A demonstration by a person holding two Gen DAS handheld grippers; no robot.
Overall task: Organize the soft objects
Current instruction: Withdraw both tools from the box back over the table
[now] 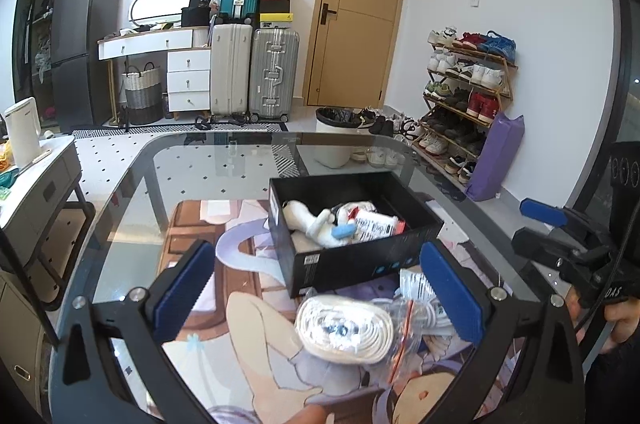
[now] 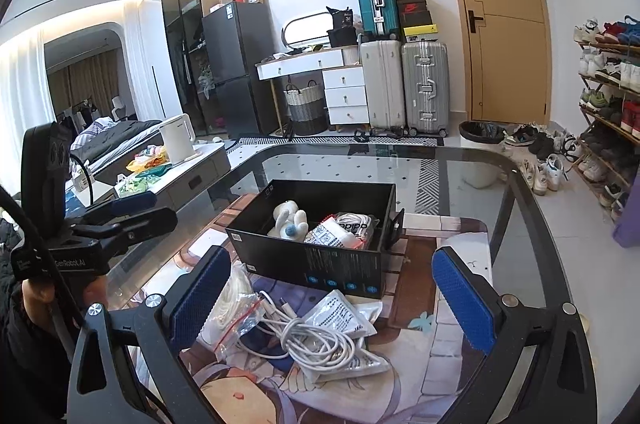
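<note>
A black box (image 1: pixel 360 260) (image 2: pixel 340 264) stands on the glass table and holds a white plush toy (image 1: pixel 316 220) (image 2: pixel 290 220) and packaged soft items (image 1: pixel 376 222) (image 2: pixel 344 230). In front of it lie a bagged coil of white cord (image 1: pixel 344 328) (image 2: pixel 234 308), loose white cables (image 2: pixel 316 340) and flat white packets (image 2: pixel 344 316). My left gripper (image 1: pixel 320 300) is open, its jaws either side of the bagged coil and above it. My right gripper (image 2: pixel 328 300) is open over the cables and packets. Each gripper shows at the edge of the other's view.
The glass table (image 1: pixel 120 224) (image 2: pixel 520 224) lies over a printed mat. A side table with a white kettle (image 2: pixel 178 139) stands at left. Suitcases (image 1: pixel 274 75), a bin (image 1: pixel 336 135) and a shoe rack (image 1: pixel 468 103) stand beyond.
</note>
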